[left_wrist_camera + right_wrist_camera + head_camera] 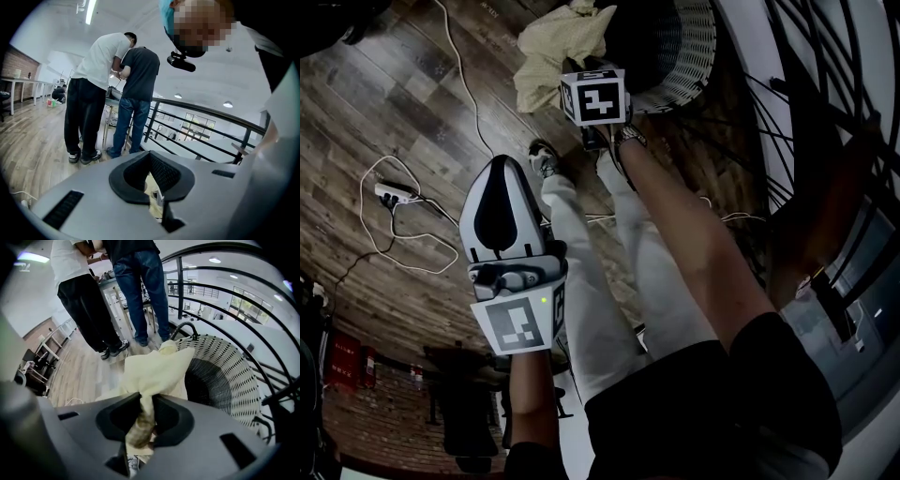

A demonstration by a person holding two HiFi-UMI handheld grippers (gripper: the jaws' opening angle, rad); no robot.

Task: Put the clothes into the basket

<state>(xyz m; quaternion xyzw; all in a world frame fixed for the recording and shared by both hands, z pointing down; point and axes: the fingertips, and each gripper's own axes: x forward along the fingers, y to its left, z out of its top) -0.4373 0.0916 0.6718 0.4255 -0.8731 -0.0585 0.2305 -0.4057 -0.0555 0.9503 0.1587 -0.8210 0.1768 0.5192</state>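
A pale yellow cloth (pixel 551 52) hangs bunched beside the white perforated basket (pixel 701 52) at the top of the head view. In that view only the marker cube (pixel 593 94) of my right gripper shows, right above the cloth. In the right gripper view the right gripper (pixel 145 398) is shut on the cloth (pixel 157 366), which spills forward over the basket's near rim. The basket (pixel 229 376) stands just beyond to the right, dark inside. My left gripper (pixel 499 165) is held lower in the head view, apart from both, jaws shut on nothing (pixel 150 156).
The wearer's legs (pixel 586 272) and shoes stand between the grippers. A white cable and power strip (pixel 394 194) lie on the wood floor to the left. Black stair railings (pixel 220 289) curve behind the basket. Two people (pixel 89 301) stand at a table further off.
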